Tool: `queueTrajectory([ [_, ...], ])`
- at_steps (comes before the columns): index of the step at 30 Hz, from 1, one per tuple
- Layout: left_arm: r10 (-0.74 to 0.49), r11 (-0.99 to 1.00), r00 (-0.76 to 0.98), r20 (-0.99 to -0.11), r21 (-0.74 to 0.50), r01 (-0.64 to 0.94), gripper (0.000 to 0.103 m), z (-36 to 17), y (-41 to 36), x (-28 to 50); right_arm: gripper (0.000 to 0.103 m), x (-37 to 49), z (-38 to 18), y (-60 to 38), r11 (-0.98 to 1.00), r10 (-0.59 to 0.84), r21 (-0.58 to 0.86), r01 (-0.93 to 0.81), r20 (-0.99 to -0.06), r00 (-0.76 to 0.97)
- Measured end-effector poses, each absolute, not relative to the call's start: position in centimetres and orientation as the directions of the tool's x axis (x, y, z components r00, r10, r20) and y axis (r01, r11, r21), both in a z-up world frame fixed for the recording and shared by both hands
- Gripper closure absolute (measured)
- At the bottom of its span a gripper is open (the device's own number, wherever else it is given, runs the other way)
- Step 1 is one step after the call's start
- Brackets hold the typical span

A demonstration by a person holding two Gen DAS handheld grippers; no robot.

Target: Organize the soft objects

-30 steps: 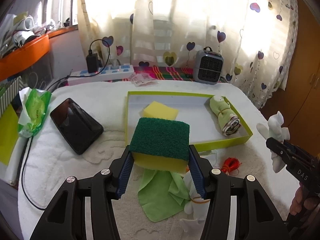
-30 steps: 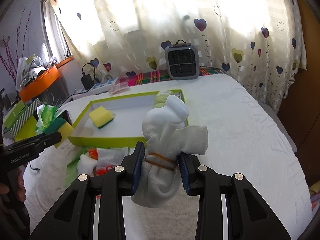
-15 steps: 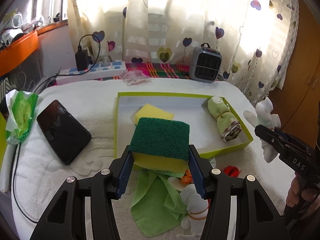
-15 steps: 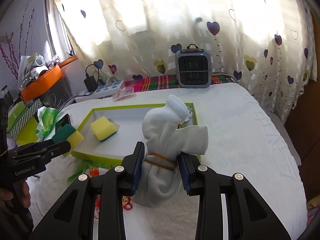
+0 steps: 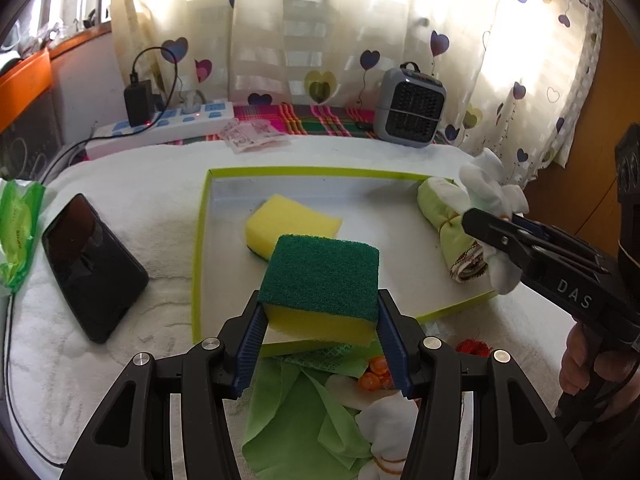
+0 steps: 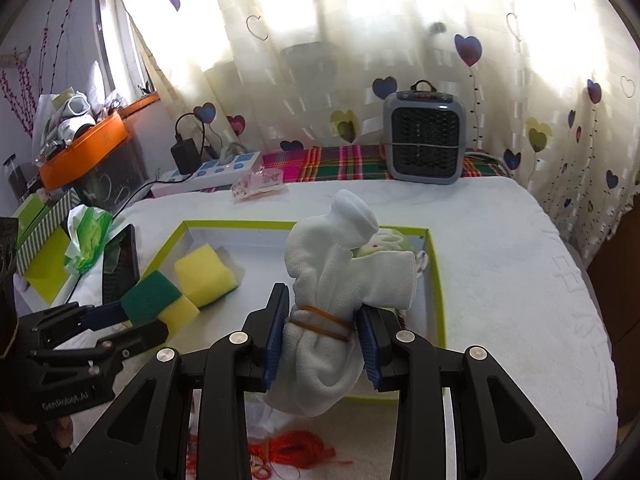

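Note:
My left gripper [image 5: 320, 316] is shut on a yellow sponge with a green scrub top [image 5: 320, 280], held over the near edge of the green-rimmed tray [image 5: 198, 240]. It also shows in the right wrist view [image 6: 156, 304]. My right gripper [image 6: 322, 332] is shut on a white sock bundle tied with a rubber band [image 6: 340, 264], held over the tray's right near part [image 6: 436, 280]. In the tray lie a second yellow sponge [image 5: 292, 222] and a rolled pale green cloth [image 5: 448, 220].
Near the front lie a green cloth [image 5: 304, 420], a white bundle [image 5: 388, 428] and orange string [image 6: 292, 452]. A black phone [image 5: 92, 276] and a green packet [image 5: 18, 224] lie left. A power strip [image 5: 168, 126] and a small heater [image 5: 412, 108] stand at the back.
Both grippers have moved forward toward the tray with their loads. The sponge now hangs over the tray's near edge and the sock bundle over its right near part.

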State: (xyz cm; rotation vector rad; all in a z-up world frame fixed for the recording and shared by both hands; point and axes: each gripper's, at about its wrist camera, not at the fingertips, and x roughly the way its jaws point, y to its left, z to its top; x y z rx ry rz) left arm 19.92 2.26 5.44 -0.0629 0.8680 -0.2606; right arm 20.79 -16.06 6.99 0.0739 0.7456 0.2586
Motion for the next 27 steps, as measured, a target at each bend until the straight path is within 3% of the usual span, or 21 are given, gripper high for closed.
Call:
queueTrajectory([
  [27, -0.193, 0.979, 0.604, -0.774, -0.11, 0.172, 0.05, 3.7, 2.3, 21.7, 0.068, 23.7, 4.6, -13.1, 0.946, 0.298, 0.13, -0.297, -0.708, 0.64],
])
